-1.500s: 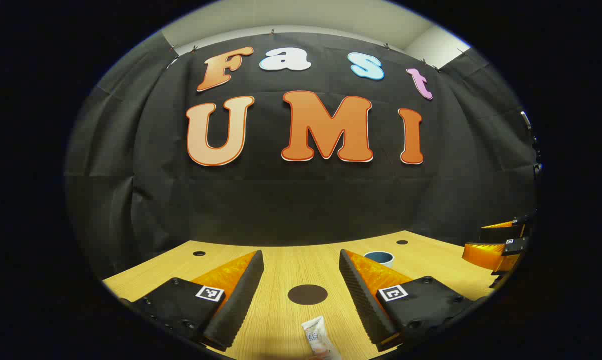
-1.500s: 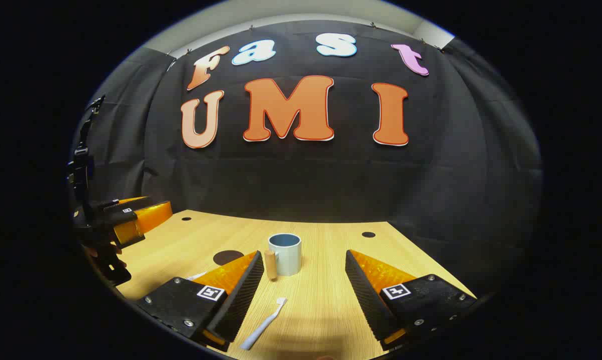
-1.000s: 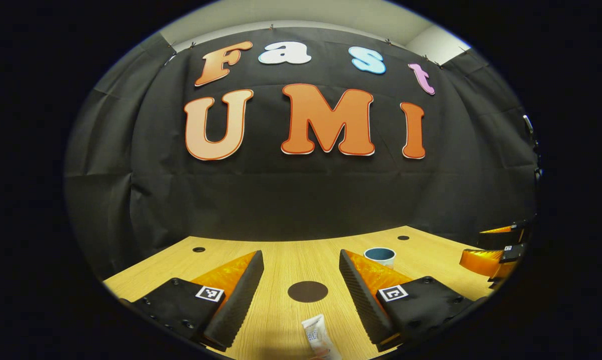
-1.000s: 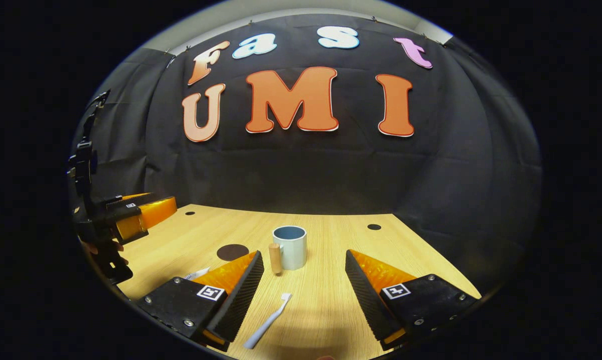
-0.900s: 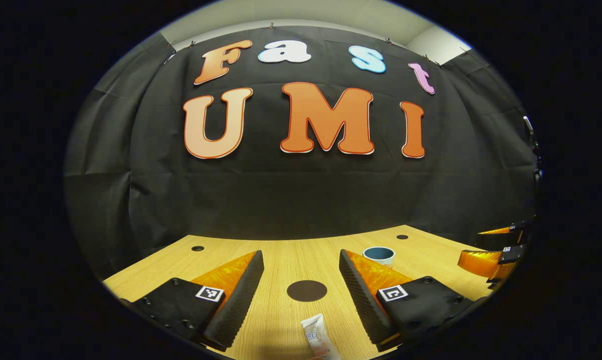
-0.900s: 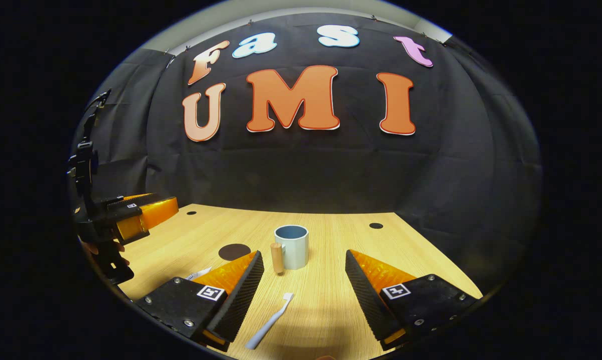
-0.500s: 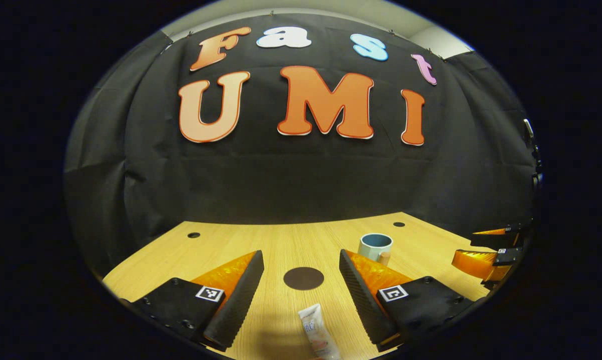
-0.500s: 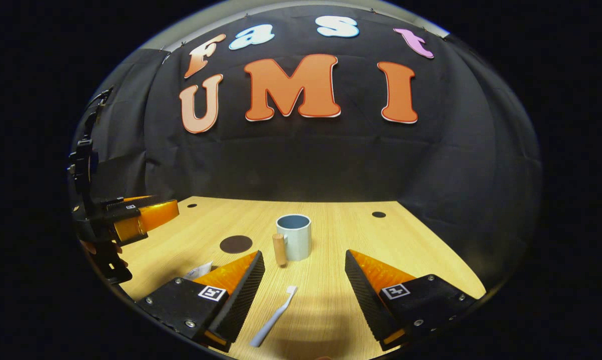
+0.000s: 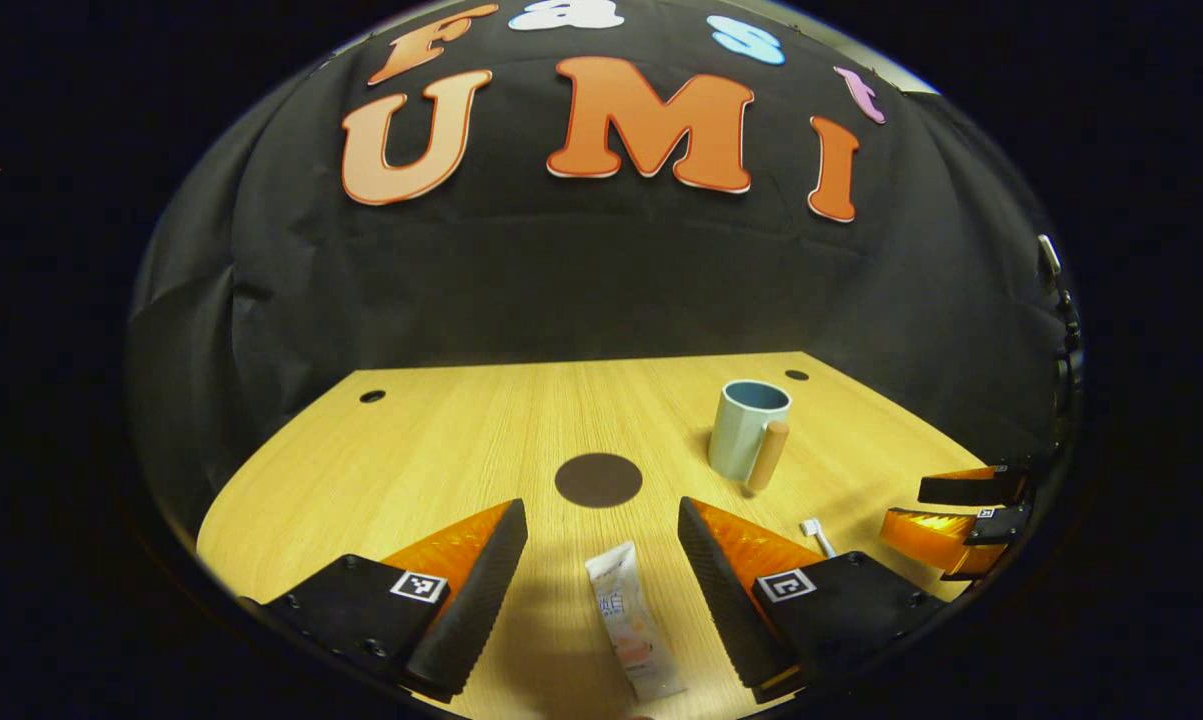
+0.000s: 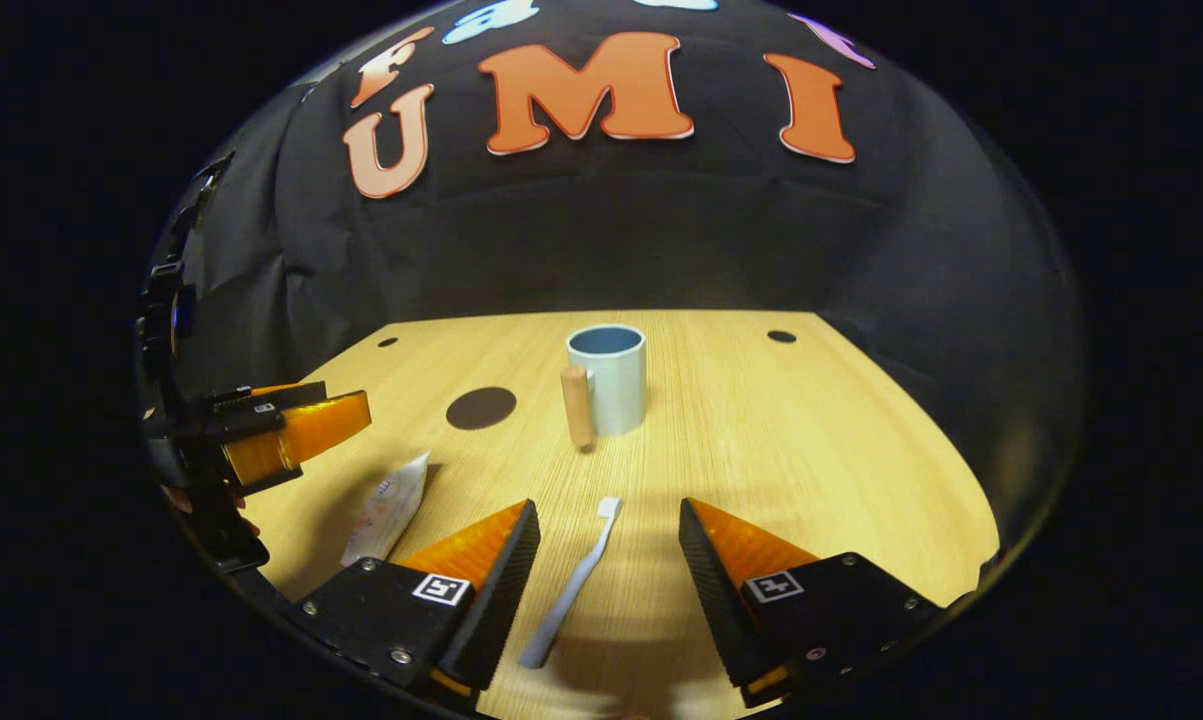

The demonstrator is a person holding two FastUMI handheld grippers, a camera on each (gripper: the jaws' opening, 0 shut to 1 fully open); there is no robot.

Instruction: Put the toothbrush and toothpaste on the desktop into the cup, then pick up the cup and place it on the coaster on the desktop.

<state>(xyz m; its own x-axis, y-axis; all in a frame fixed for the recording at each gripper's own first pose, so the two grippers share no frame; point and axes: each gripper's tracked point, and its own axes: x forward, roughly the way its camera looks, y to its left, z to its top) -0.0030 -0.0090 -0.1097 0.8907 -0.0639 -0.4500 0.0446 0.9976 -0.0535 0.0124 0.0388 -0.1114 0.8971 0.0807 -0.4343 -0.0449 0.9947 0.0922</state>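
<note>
Left gripper view: left gripper (image 9: 601, 560) is held spread over the paste (image 9: 629, 628) lying flat; right gripper (image 10: 609, 560) is likewise spread over the brush (image 10: 573, 585). Cup (image 10: 609, 378) stands empty, apart from the coaster (image 10: 481, 407). A shallow pinch is judged liable to slip on either item

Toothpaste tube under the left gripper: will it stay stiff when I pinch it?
Probably not: the toothpaste tube lies flat and looks like soft plastic, so it may squash or sag. Its smooth skin could slip. It likely won't roll.
</note>
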